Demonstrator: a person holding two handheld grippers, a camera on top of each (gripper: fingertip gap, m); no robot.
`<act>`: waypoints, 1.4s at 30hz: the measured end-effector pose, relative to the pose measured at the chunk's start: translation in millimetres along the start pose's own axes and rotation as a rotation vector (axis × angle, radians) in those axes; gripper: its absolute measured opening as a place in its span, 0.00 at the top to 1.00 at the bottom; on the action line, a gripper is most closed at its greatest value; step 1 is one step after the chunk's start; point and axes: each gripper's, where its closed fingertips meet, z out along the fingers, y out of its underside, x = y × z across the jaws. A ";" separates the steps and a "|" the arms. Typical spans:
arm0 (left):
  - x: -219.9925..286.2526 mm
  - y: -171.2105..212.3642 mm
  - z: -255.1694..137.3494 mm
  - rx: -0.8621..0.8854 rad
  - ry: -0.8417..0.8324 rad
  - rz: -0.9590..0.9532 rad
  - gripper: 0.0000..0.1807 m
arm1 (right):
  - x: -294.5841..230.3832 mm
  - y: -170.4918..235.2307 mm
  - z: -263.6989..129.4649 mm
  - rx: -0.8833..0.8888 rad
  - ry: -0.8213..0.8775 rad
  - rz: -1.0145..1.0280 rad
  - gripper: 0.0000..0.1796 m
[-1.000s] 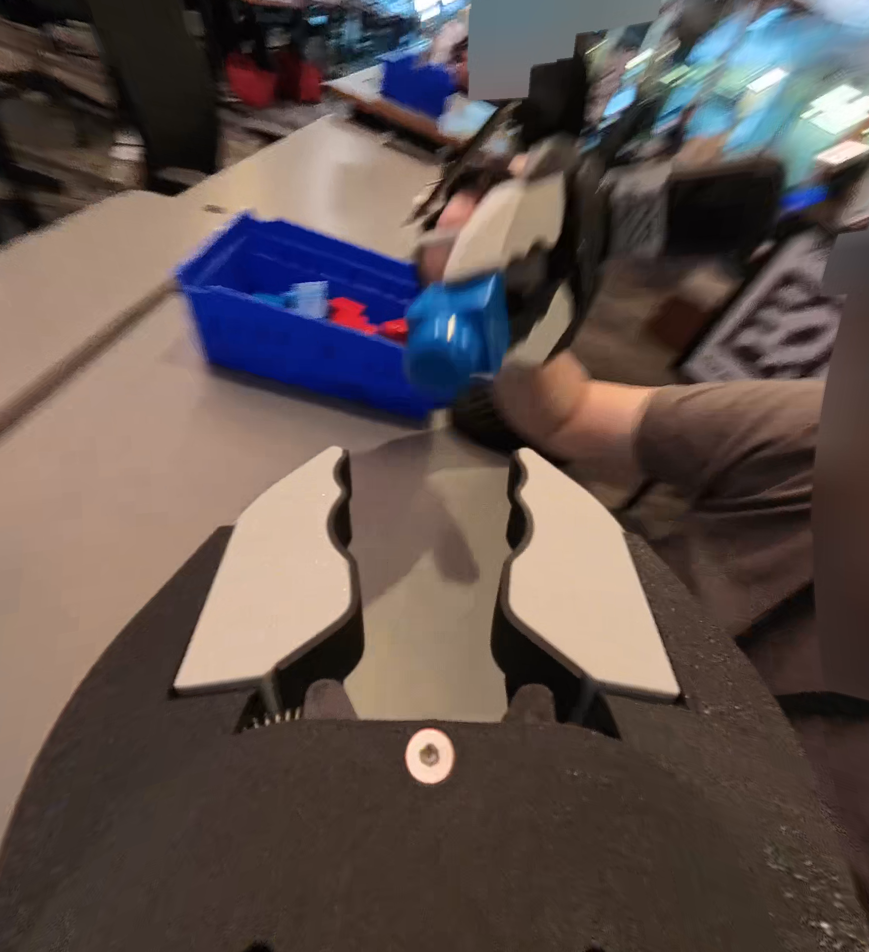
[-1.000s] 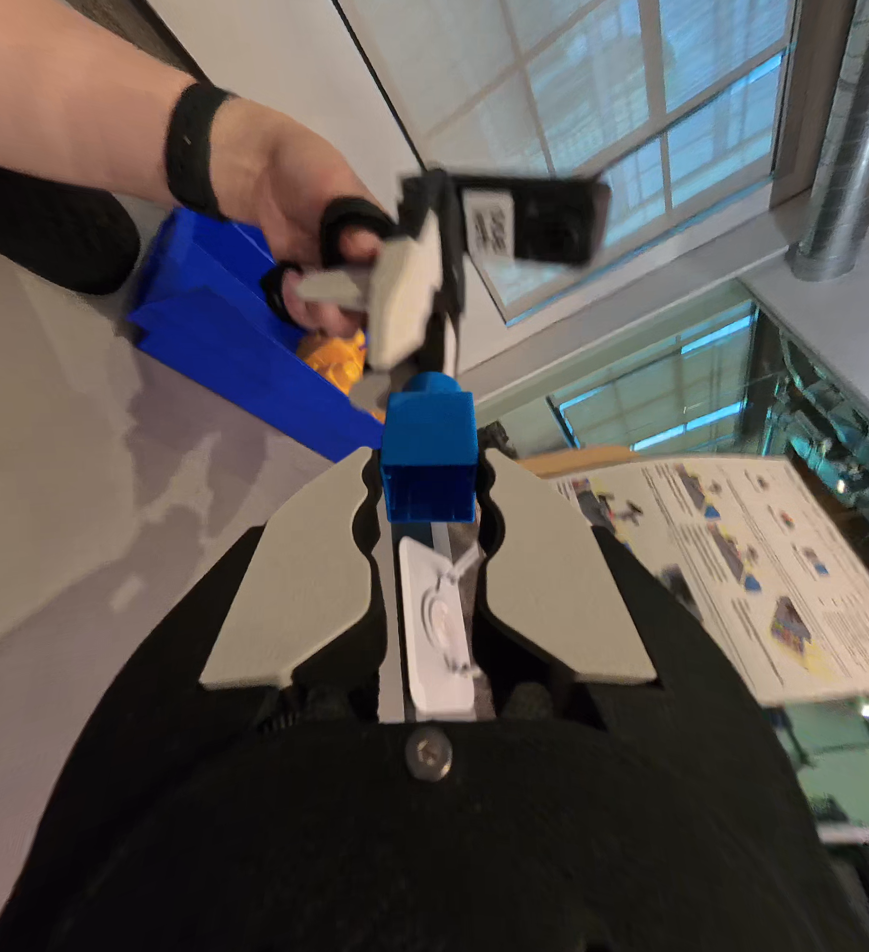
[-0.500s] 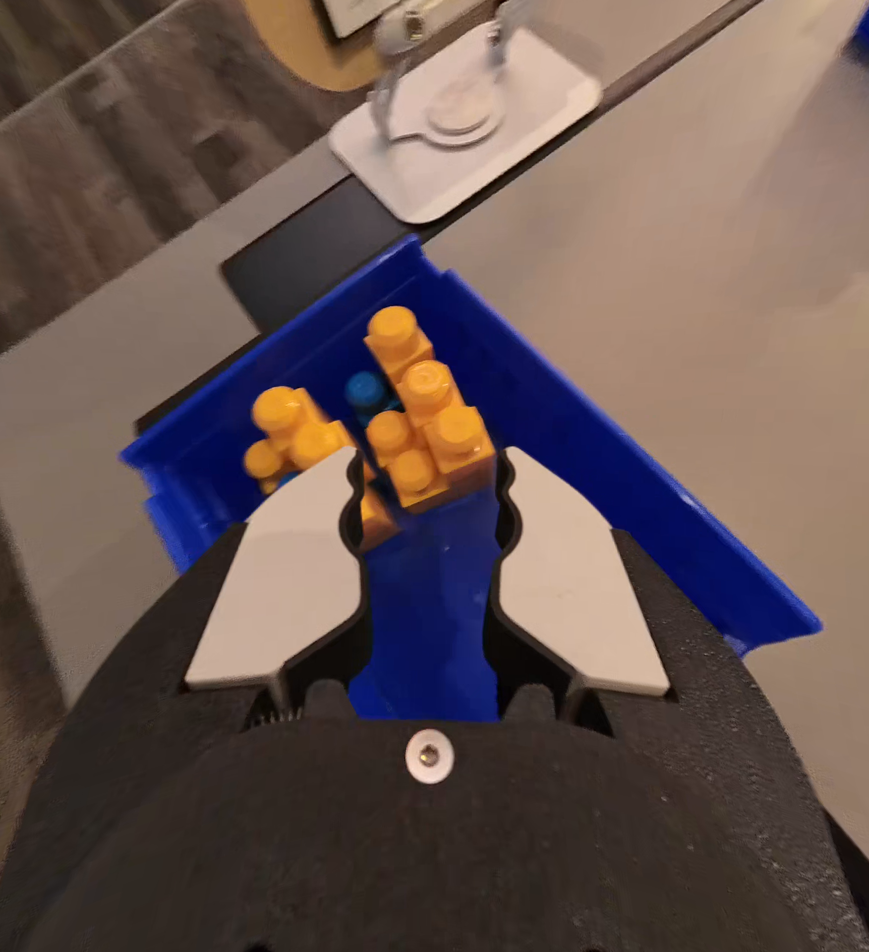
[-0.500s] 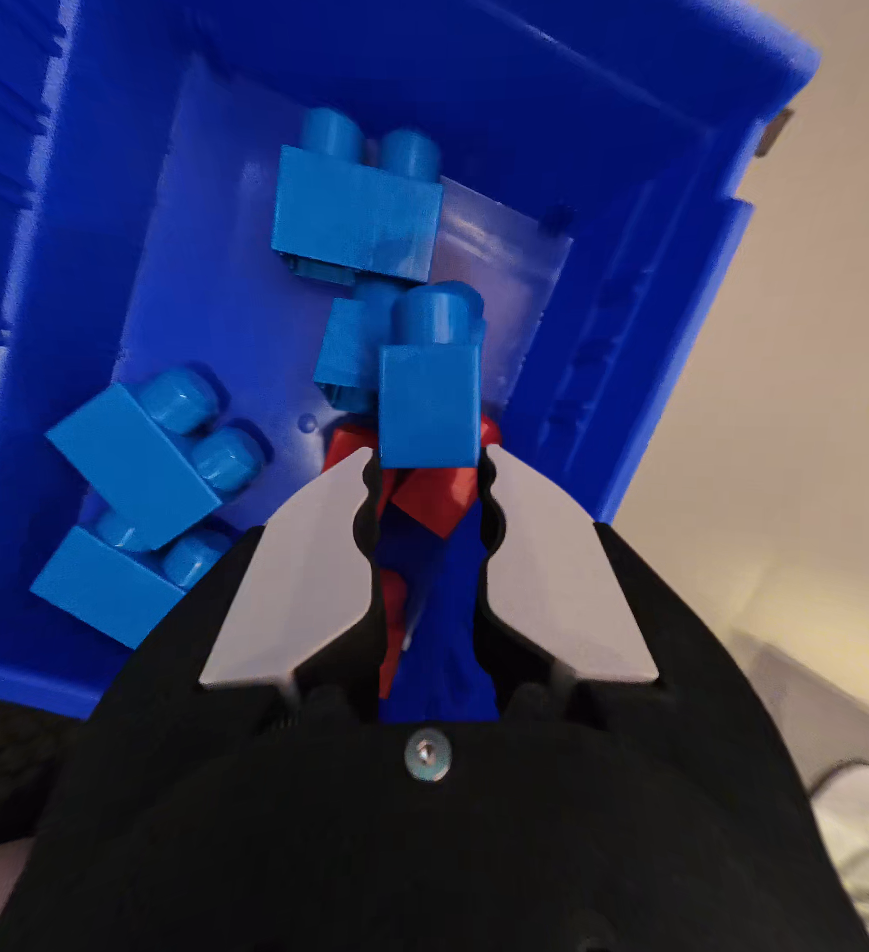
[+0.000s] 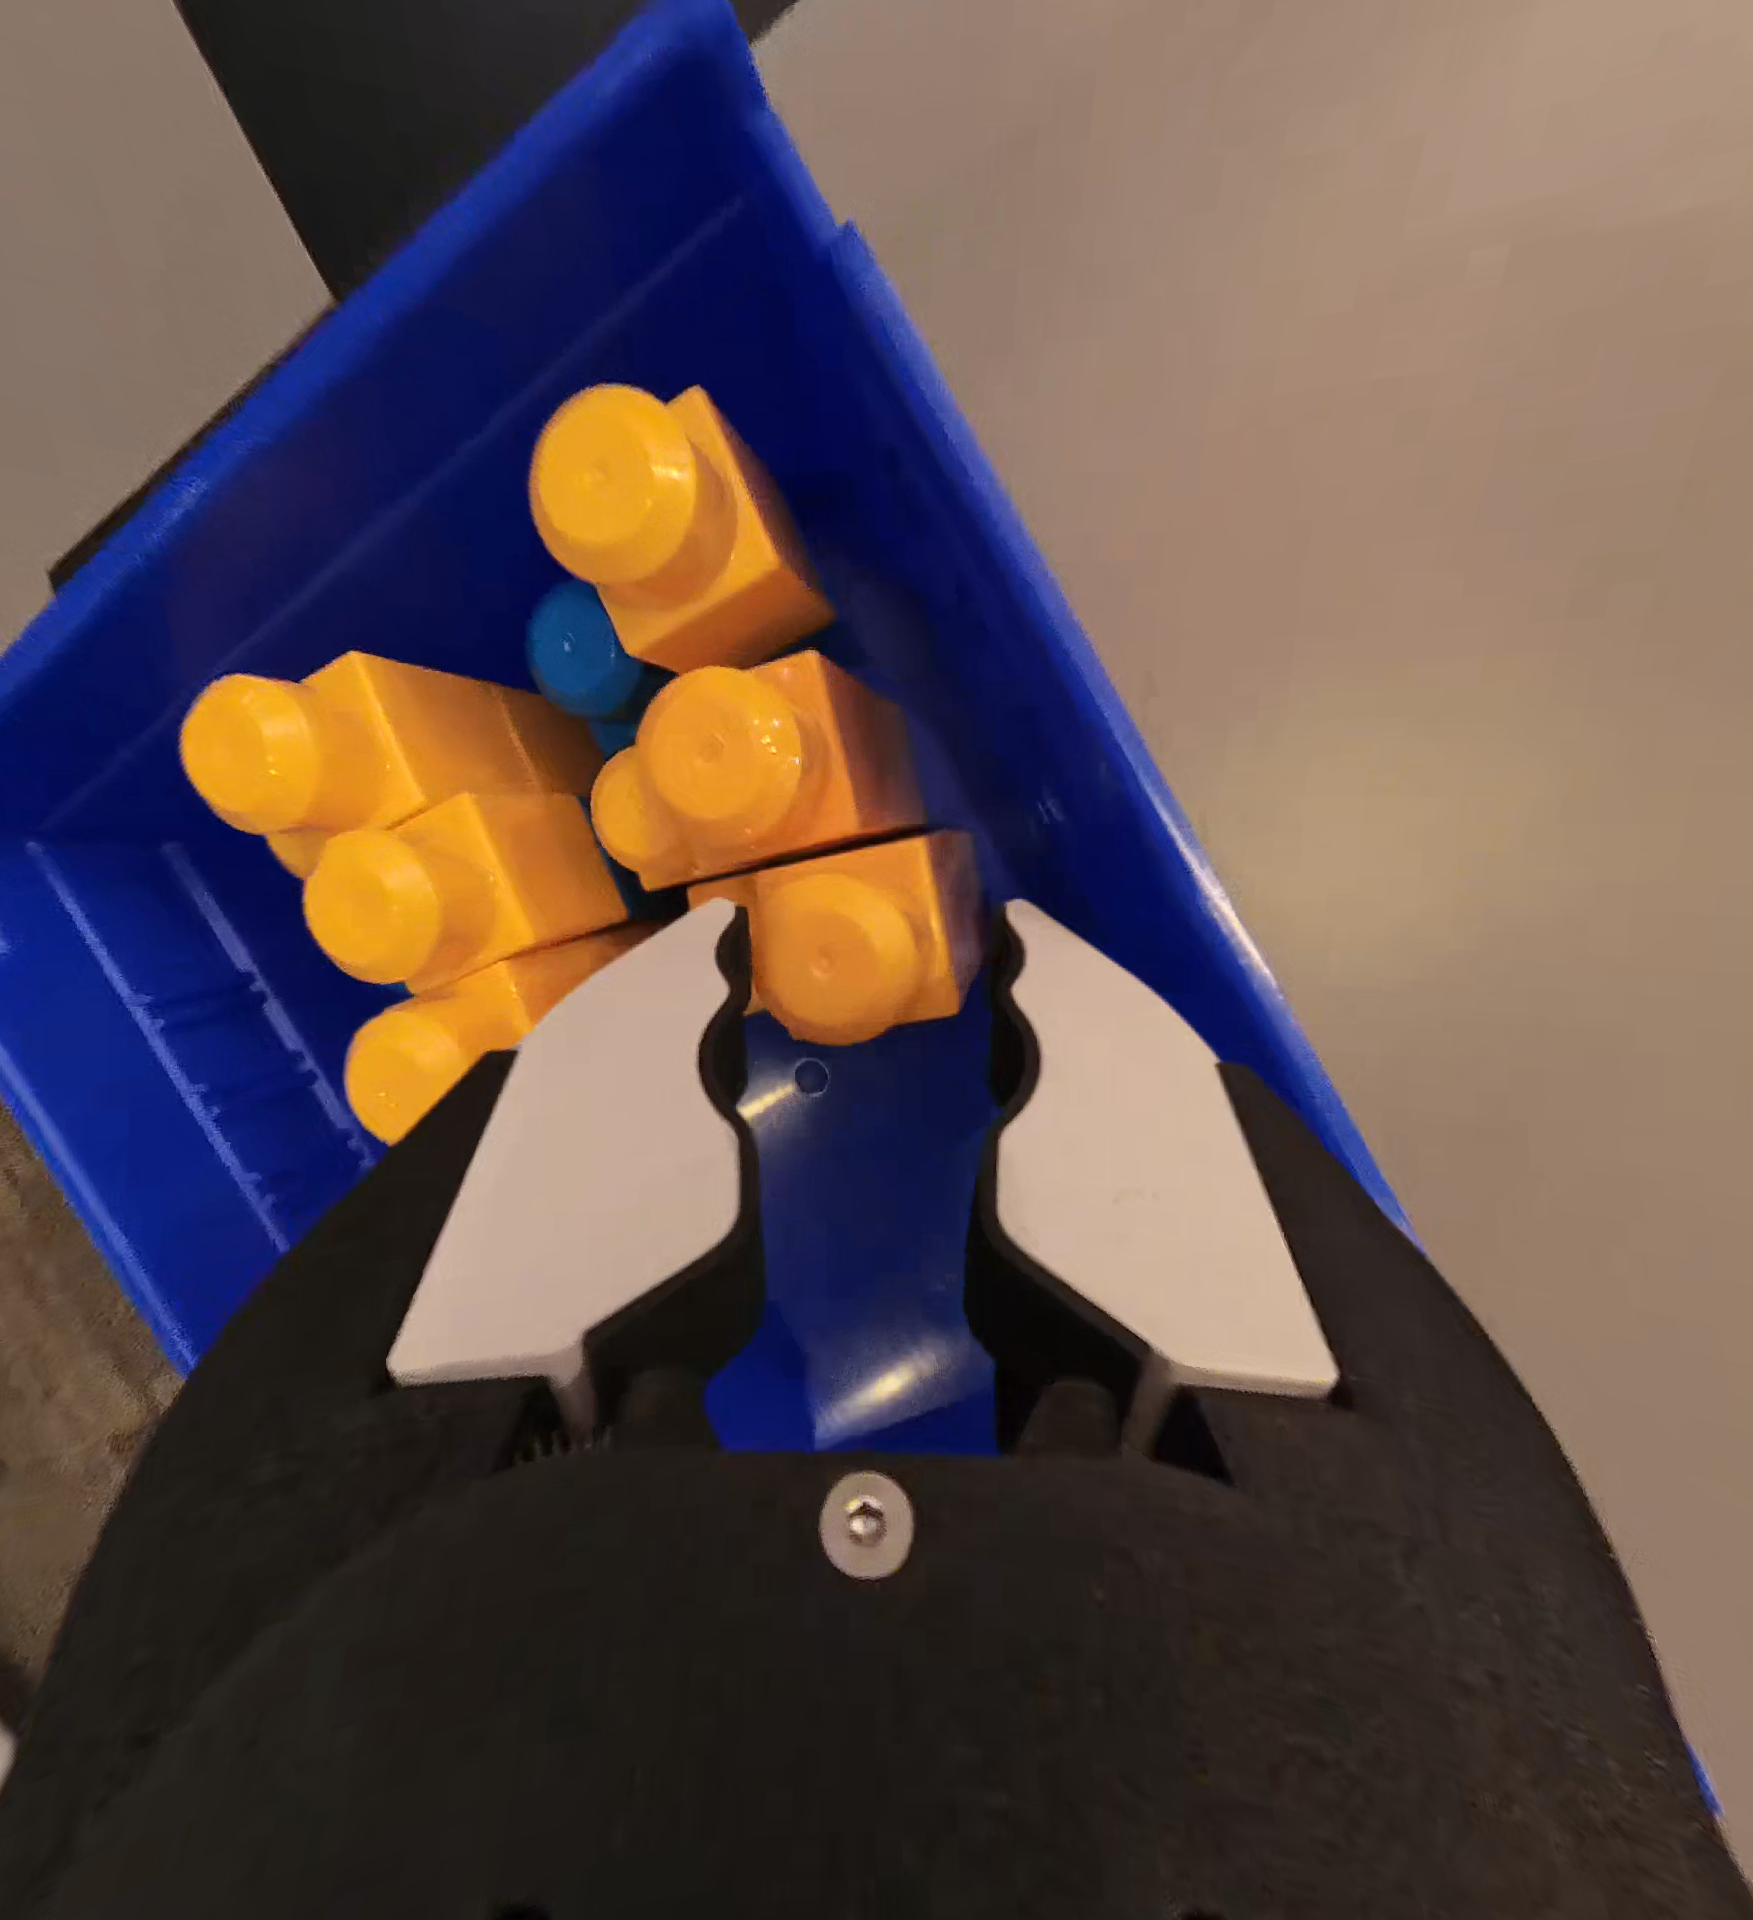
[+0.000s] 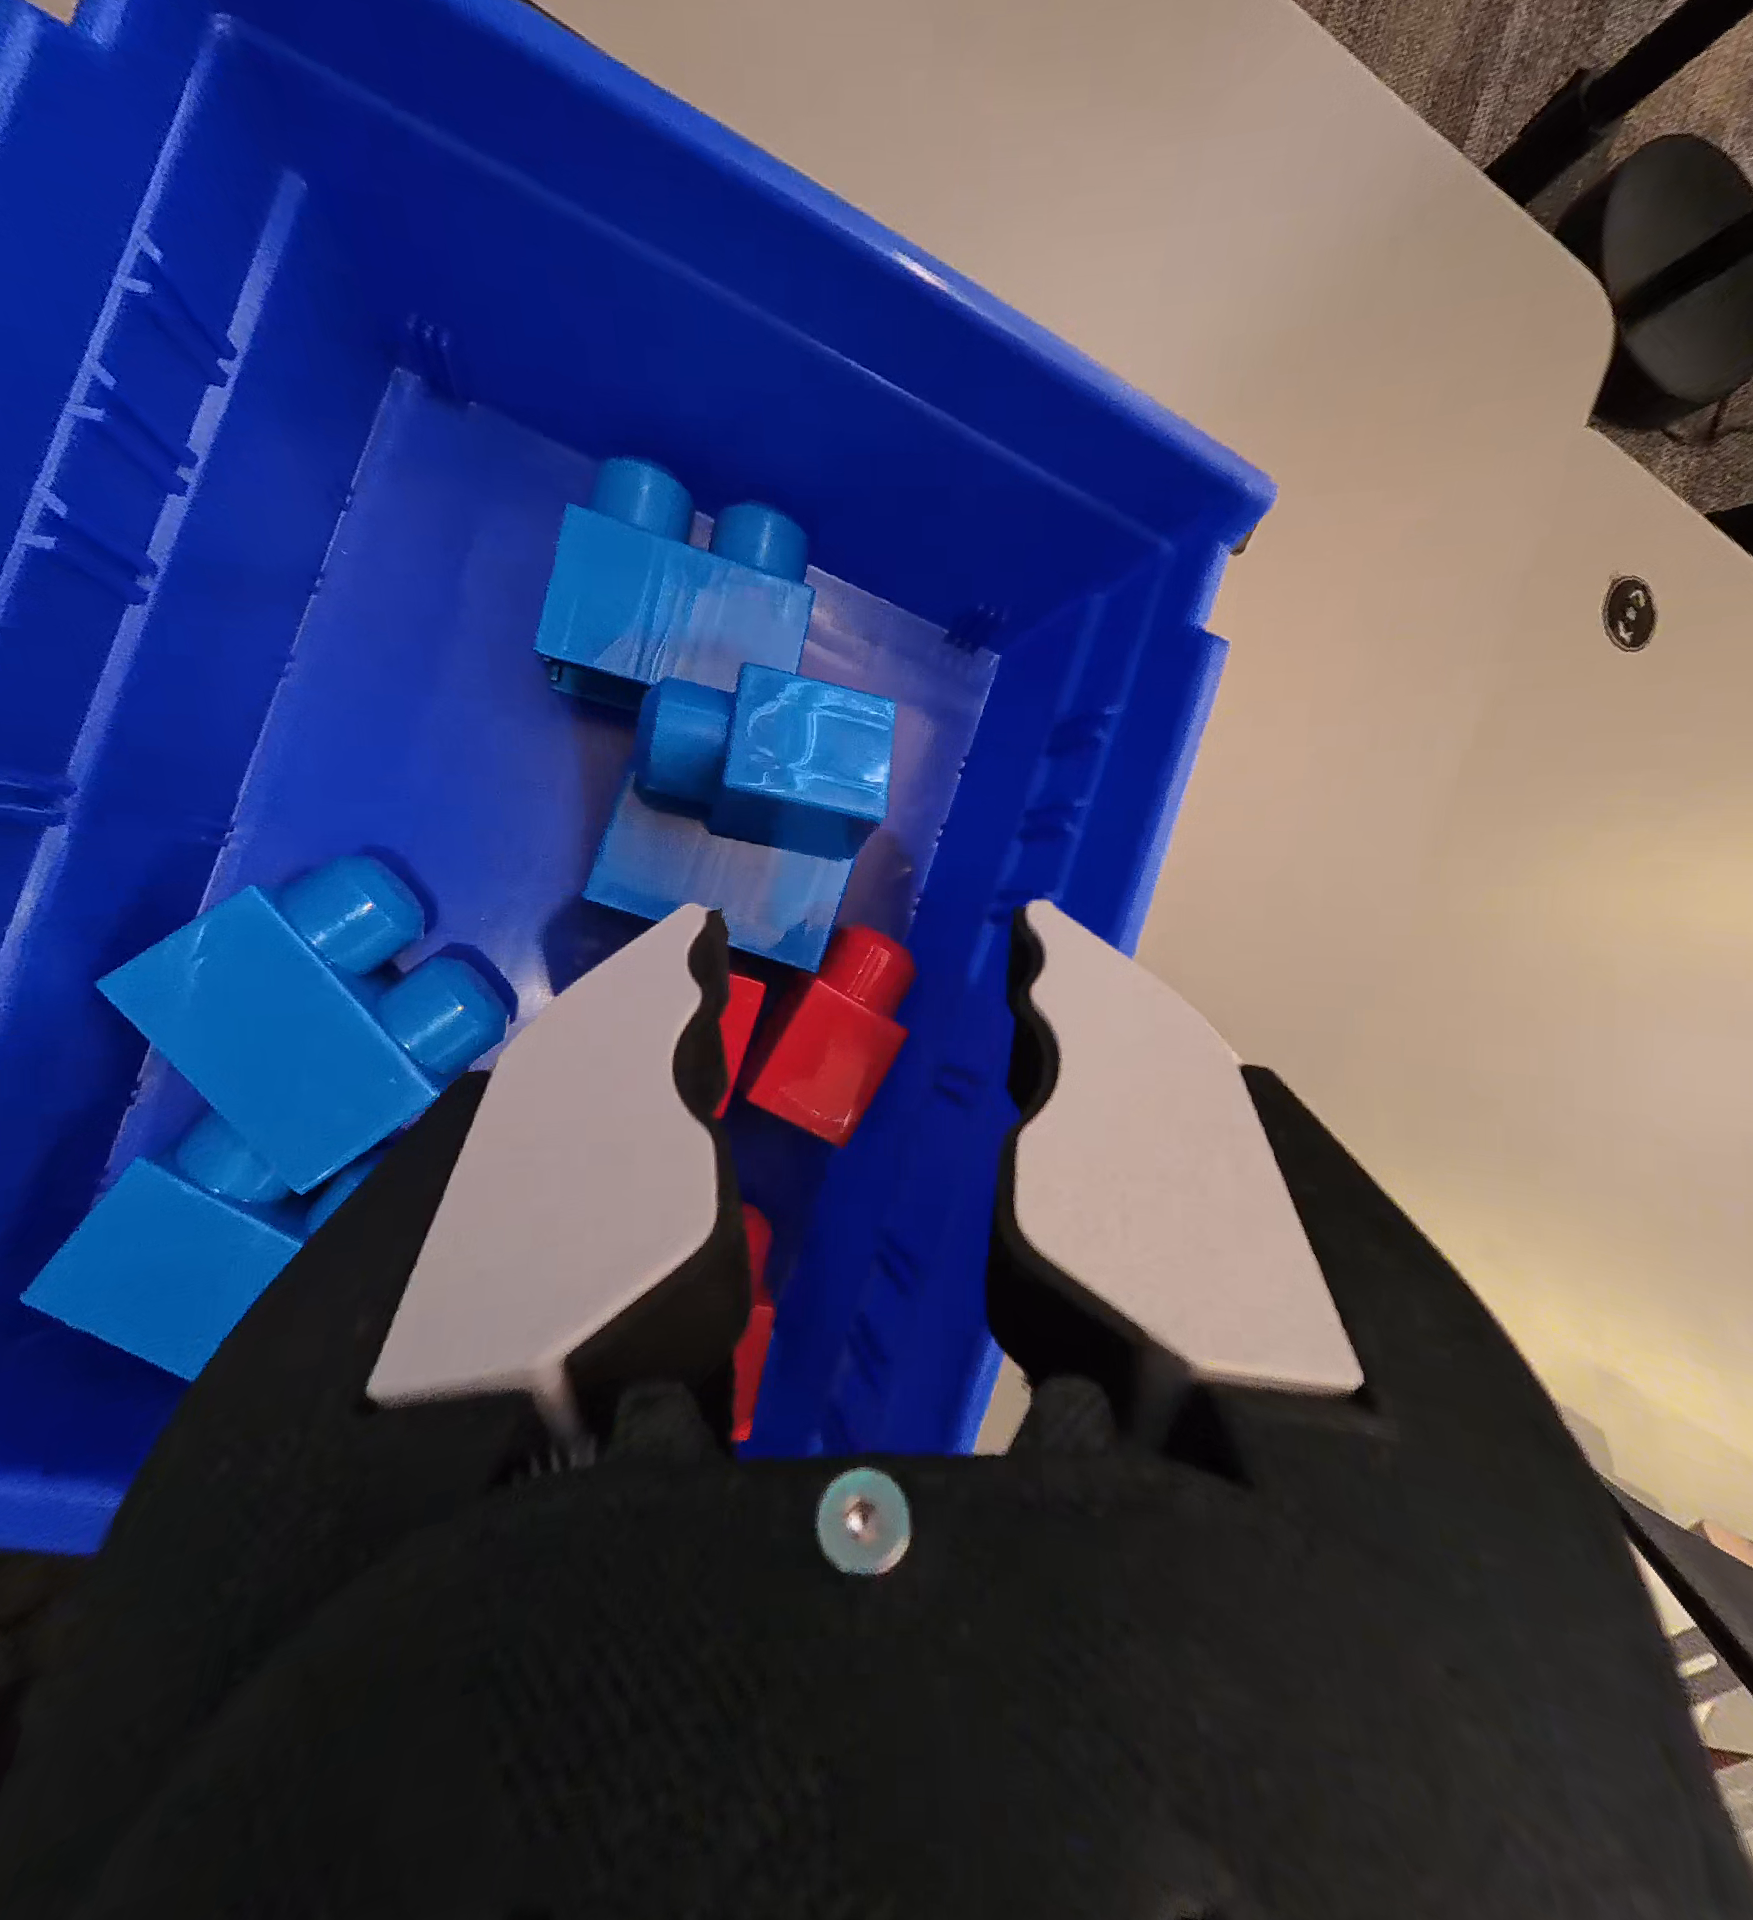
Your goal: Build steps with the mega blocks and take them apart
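Left tongs (image 5: 864,914) gape wide, holding nothing, tips either side of a single-stud yellow plastic block (image 5: 867,940) at frame centre, contact unclear. It lies in a blue plastic bin (image 5: 830,343) with more yellow single-stud blocks (image 5: 456,810) and one blue stud (image 5: 576,649) poking up between them. Beige counter (image 5: 1423,416) on the right. Right tongs (image 6: 861,925) also wide open and empty, over another blue plastic bin (image 6: 706,312). Inside it: blue two-stud blocks (image 6: 674,613) centre and lower left, small red single-stud block (image 6: 830,1039) between the tips. Beige counter (image 6: 1423,727) at right.
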 end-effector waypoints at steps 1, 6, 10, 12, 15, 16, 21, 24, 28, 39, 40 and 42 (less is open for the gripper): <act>1.5 2.0 2.9 -0.019 0.004 0.001 0.76 | -1.0 0.1 1.0 -0.004 -0.004 -0.004 0.70; -0.2 4.9 13.6 -0.058 -0.033 0.042 0.77 | -4.7 0.1 5.1 -0.030 -0.004 -0.029 0.70; 0.7 9.4 11.2 -0.093 -0.015 0.064 0.78 | -7.5 -3.5 4.3 -0.030 0.002 -0.046 0.71; 1.8 21.9 2.9 -0.150 0.020 0.067 0.78 | -7.0 -6.8 0.8 -0.020 0.018 -0.054 0.71; -5.5 20.7 -29.2 -0.077 0.021 0.035 0.78 | -9.8 -22.0 -15.0 0.035 0.059 -0.081 0.73; -6.5 16.1 -44.9 -0.014 0.030 0.025 0.78 | -14.4 -30.6 -24.1 0.064 0.077 -0.100 0.73; 13.9 -27.1 -147.9 0.512 0.200 -0.003 0.78 | -83.4 -105.4 -87.2 0.354 0.161 -0.333 0.73; 60.6 -47.4 -193.3 0.720 0.441 0.053 0.78 | -196.4 -162.8 -131.7 0.765 -0.004 -0.563 0.73; 113.4 -75.8 -215.5 0.848 0.729 0.049 0.79 | -356.2 -163.0 -175.7 1.159 -0.482 -0.746 0.62; 188.9 -100.2 -223.1 0.893 1.197 0.043 0.77 | -381.0 -164.1 -185.9 1.387 -0.489 -0.651 0.79; 188.6 -100.2 -222.3 0.908 1.179 0.070 0.74 | -380.6 -163.3 -186.4 1.349 -0.571 -0.627 0.79; 185.7 -101.4 -219.1 0.966 1.081 0.150 0.67 | -377.8 -163.7 -190.0 1.271 -0.770 -0.526 0.79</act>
